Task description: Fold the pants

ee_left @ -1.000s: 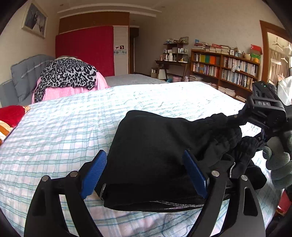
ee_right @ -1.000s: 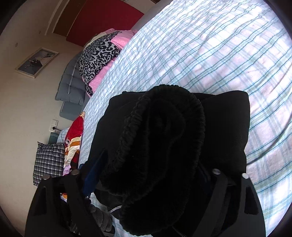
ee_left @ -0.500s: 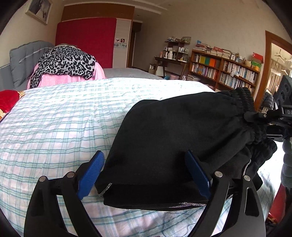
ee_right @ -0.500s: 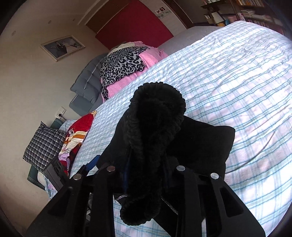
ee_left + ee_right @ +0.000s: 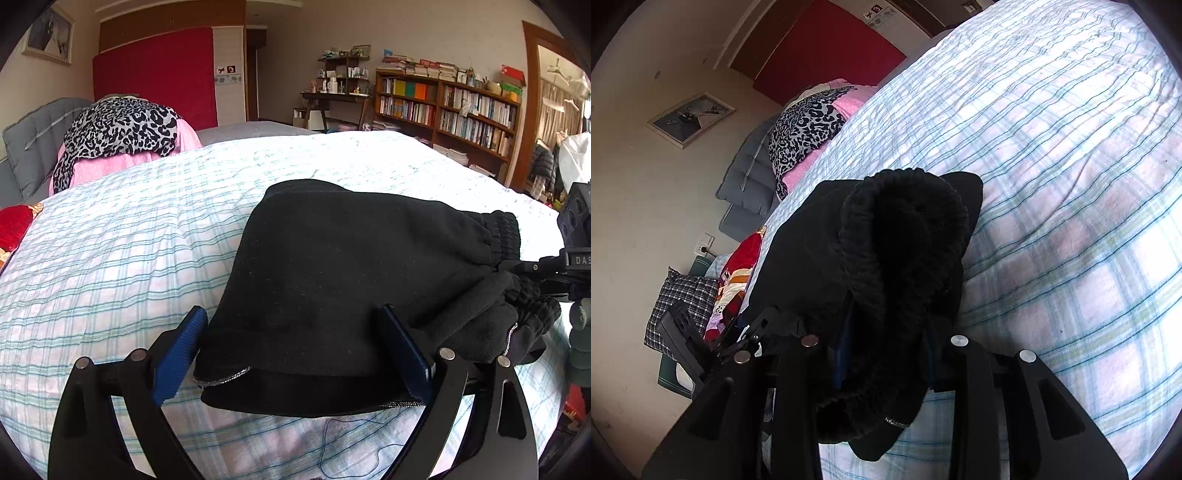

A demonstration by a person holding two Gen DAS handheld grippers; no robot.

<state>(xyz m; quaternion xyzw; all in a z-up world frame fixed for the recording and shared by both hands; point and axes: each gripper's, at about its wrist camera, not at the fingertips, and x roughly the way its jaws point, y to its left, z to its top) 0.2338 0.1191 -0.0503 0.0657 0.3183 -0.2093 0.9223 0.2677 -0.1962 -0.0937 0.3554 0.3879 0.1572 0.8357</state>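
Black pants [image 5: 351, 280] lie bunched near the near edge of the plaid-sheeted bed [image 5: 122, 258]. Left gripper [image 5: 291, 350] fingers spread wide, straddling the folded hem end without pinching it. Right gripper [image 5: 886, 354] clamped on the elastic waistband [image 5: 905, 236], bunched fabric rising between its fingers. Leopard-print cloth [image 5: 118, 129] at the bed's far-left corner.

A bed [image 5: 122, 236] covered in a pale blue-checked sheet carries folded black pants [image 5: 354, 273] near its edge and a leopard-print cloth [image 5: 118, 129] on pink bedding at its head.
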